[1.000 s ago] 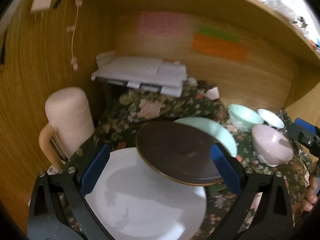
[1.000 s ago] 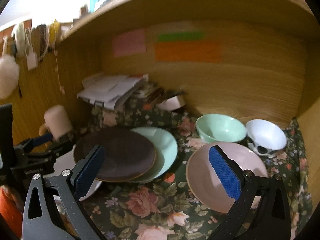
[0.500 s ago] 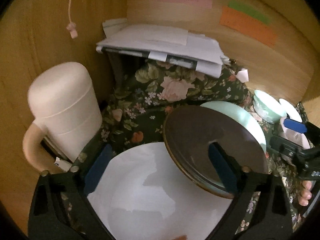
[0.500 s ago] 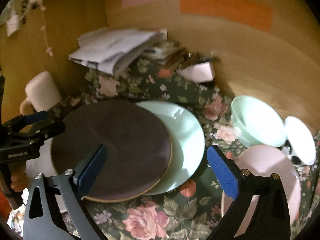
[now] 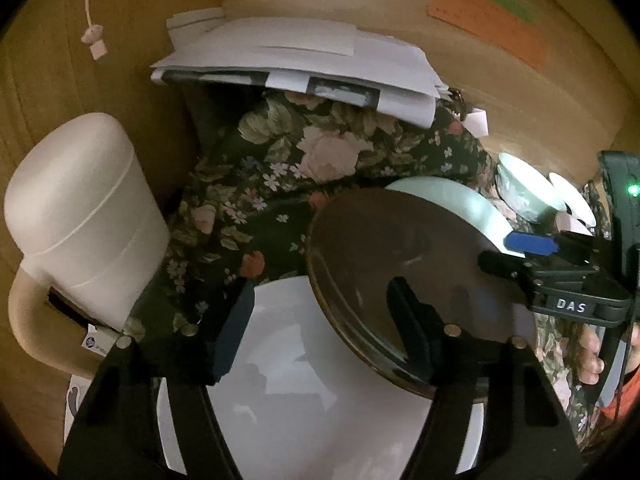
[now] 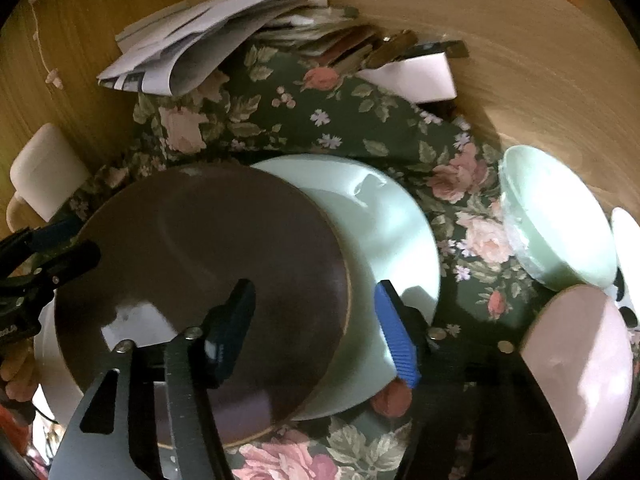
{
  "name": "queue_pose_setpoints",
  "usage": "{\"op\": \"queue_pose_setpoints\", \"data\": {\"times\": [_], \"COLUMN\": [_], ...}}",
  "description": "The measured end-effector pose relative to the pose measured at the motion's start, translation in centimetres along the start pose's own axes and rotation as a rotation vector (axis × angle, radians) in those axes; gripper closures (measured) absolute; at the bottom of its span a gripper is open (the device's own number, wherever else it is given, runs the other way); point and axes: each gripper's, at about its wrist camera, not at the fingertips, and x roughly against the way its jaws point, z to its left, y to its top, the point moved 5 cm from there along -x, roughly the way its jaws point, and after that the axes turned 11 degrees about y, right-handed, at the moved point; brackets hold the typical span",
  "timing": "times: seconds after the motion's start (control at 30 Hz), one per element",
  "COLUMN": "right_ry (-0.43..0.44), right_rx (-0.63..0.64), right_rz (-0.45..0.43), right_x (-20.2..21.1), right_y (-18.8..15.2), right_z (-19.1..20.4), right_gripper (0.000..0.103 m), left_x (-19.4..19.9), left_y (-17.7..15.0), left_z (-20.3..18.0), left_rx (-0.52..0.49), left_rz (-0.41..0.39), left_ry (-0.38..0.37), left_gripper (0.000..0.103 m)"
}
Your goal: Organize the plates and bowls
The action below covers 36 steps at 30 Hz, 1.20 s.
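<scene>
"DAS" on right hand-held gripper [image 5: 532, 246]

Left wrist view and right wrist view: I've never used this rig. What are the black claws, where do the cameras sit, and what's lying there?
There is no robot. A person holds a two-finger claw in each hand, and a fisheye camera on each looks along its fingers. The left wrist view shows the left claw over a white plate, near a cream jug. The right wrist view shows the right claw straddling the edge of the brown plate, which overlaps a mint plate. A mint bowl and a pink bowl sit on the floral cloth. Both claws have just been closing, with plate rims between their fingers, but nothing is gripped.
</scene>
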Motion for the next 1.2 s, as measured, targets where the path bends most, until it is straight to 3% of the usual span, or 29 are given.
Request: {"op": "queue_pose_setpoints", "data": {"times": [0.1,0.23,0.47,0.63,1.0,1.2], "right_ry": [0.006,0.035,0.075,0.074,0.087,0.132], "right_rx": [-0.014,-0.057,-0.078,-0.061,0.014,-0.002], "right_rz": [0.017,0.022,0.021,0.019,-0.001,-0.006], "right_x": [-0.3,-0.6,-0.8,-1.4,-0.9,-1.3], "right_y": [0.0,0.1,0.5,0.8,0.0,-0.3], "right_z": [-0.5,-1.5,-2.3,-0.5,2.8,3.0], "right_gripper": [0.059,0.061,0.066,0.068,0.072,0.072], "left_x": [-0.2,-0.7,-0.5,-0.4,-0.1,-0.4], "left_y": [0.1,-0.1,-0.2,-0.6,-1.2,-1.4], "left_z": [0.1,0.4,0.1,-0.3,0.7,1.6], "left_rx": [0.011,0.031,0.009,-0.008,0.019,0.044], "left_rz": [0.022,0.062,0.056,0.078,0.074,0.076], "left_ry": [-0.018,-0.041,-0.055,-0.075,-0.057,-0.064], "left_gripper": [0.040,0.057,0.065,0.070,0.069,0.069]}}
